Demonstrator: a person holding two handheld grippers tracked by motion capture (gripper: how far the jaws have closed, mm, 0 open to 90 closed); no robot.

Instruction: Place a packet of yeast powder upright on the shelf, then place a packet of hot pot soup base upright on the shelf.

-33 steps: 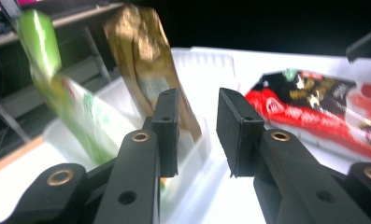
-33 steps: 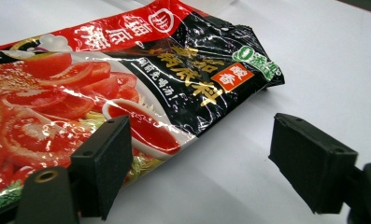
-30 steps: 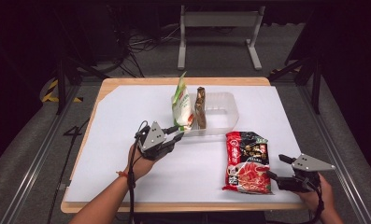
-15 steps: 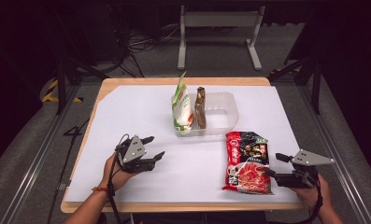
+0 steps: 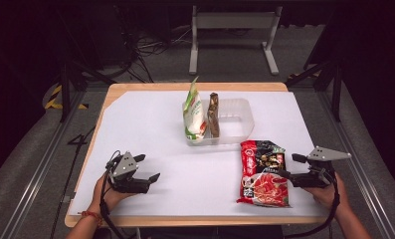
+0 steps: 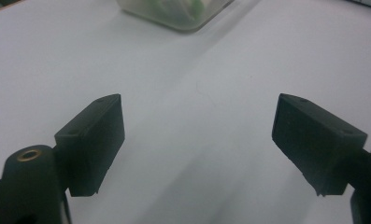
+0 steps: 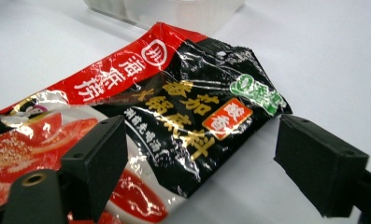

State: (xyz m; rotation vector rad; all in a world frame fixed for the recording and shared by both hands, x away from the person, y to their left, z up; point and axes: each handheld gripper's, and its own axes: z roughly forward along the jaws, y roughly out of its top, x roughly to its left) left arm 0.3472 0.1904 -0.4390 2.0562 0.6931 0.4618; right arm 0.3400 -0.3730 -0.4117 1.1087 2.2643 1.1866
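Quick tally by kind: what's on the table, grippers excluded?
Snack packets standing in the tub: 2, a green-and-white packet and a brown packet
Clear plastic tub: 1
Red-and-black sauce packet, flat on the table: 1
Total: 4

The high view looks forward and down from above the person's side onto the whole bench (image 5: 150, 114). The left gripper view sits low and close over the white surface, facing a clear tub (image 6: 174, 11). The right gripper view looks at close range across a red and black packet (image 7: 174, 116). Both items also appear in the high view.
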